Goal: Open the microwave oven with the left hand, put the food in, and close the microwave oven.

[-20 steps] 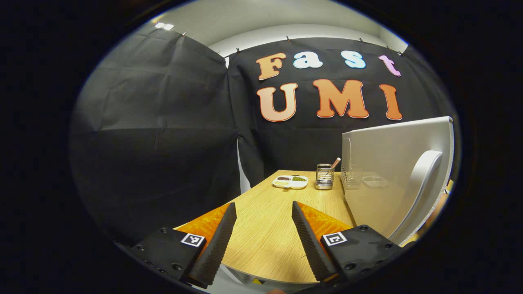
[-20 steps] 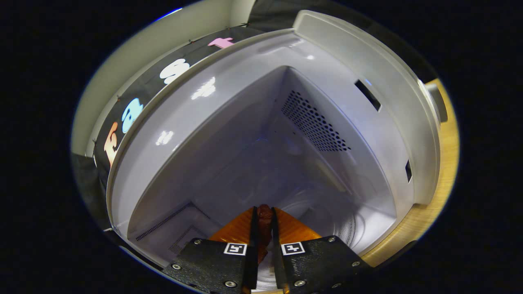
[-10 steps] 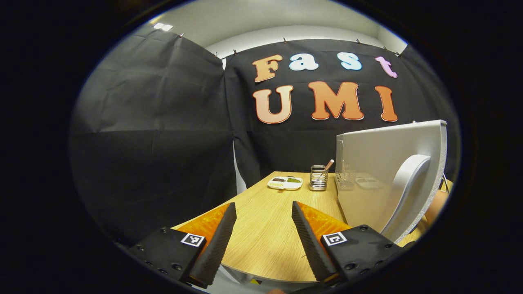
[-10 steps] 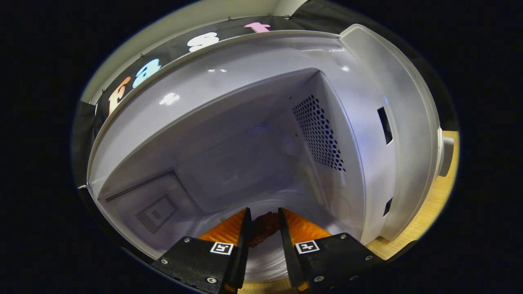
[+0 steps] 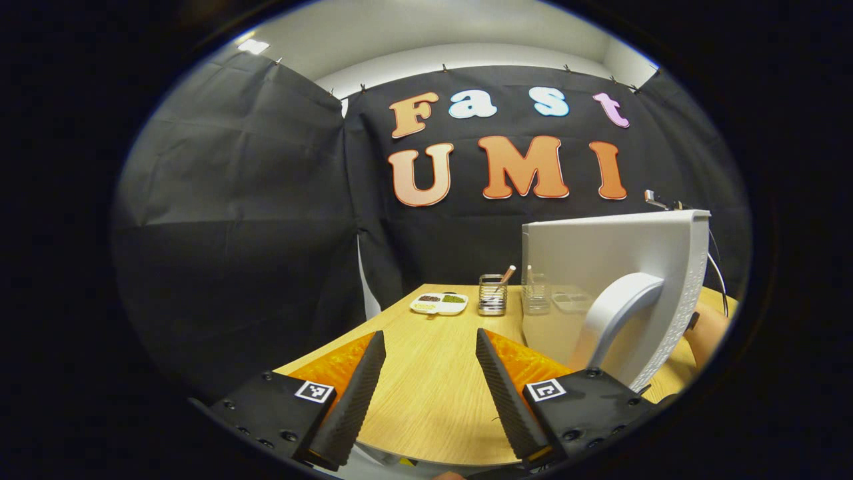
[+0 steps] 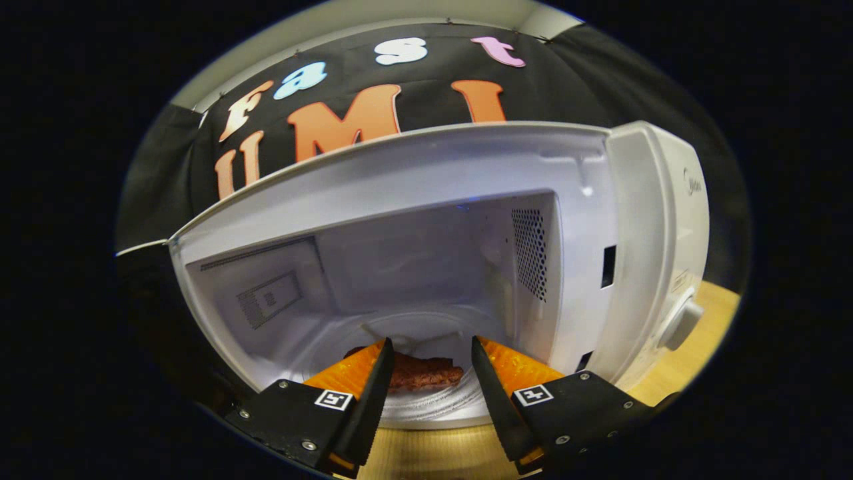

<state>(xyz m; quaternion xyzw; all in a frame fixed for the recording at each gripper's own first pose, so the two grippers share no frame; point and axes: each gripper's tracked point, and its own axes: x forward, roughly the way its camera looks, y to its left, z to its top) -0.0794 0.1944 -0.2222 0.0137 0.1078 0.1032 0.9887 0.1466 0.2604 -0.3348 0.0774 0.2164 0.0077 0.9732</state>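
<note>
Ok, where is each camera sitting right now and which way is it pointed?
Left gripper view: rides the left tool, low over the wooden table, facing the booth wall; the open microwave door stands at right, a hand behind it; own fingers apart.
Right gripper view: rides the right tool, just outside the microwave mouth, facing into the cavity, where the food lies on the turntable; own fingers apart.
Shared: the microwave, the table, the wall.
</note>
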